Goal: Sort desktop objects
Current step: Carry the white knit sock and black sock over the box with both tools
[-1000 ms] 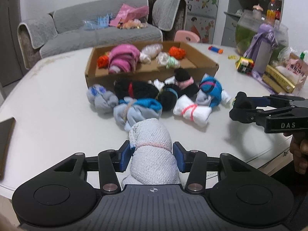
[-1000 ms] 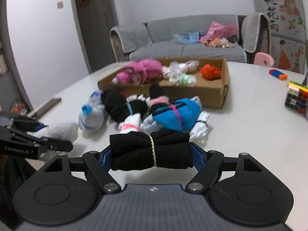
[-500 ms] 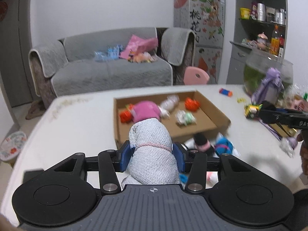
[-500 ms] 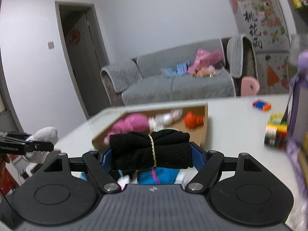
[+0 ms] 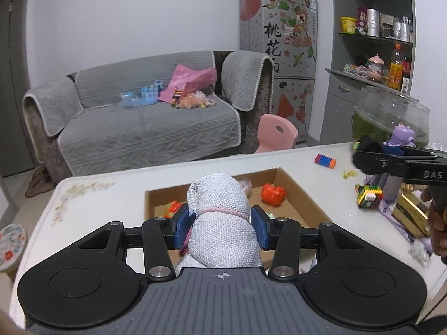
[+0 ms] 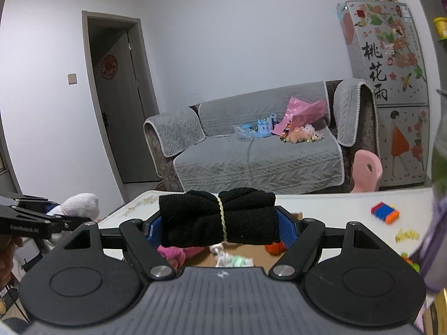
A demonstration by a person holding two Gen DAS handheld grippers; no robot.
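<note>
Left tongs (image 5: 220,227) clenched on the white knitted sock roll (image 5: 220,223), right tongs (image 6: 220,230) on the black sock bundle (image 6: 218,220), both above the open cardboard box (image 5: 301,195), partly filled; neither dropped yet.

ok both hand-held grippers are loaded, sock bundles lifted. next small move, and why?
Probably carry the left hand-held gripper forward over the cardboard box before opening. Its pads clamp the white sock bundle, which hangs near the box's front edge; other bundles already lie inside. The right hand-held gripper, clamped on the black sock bundle, can follow.
</note>
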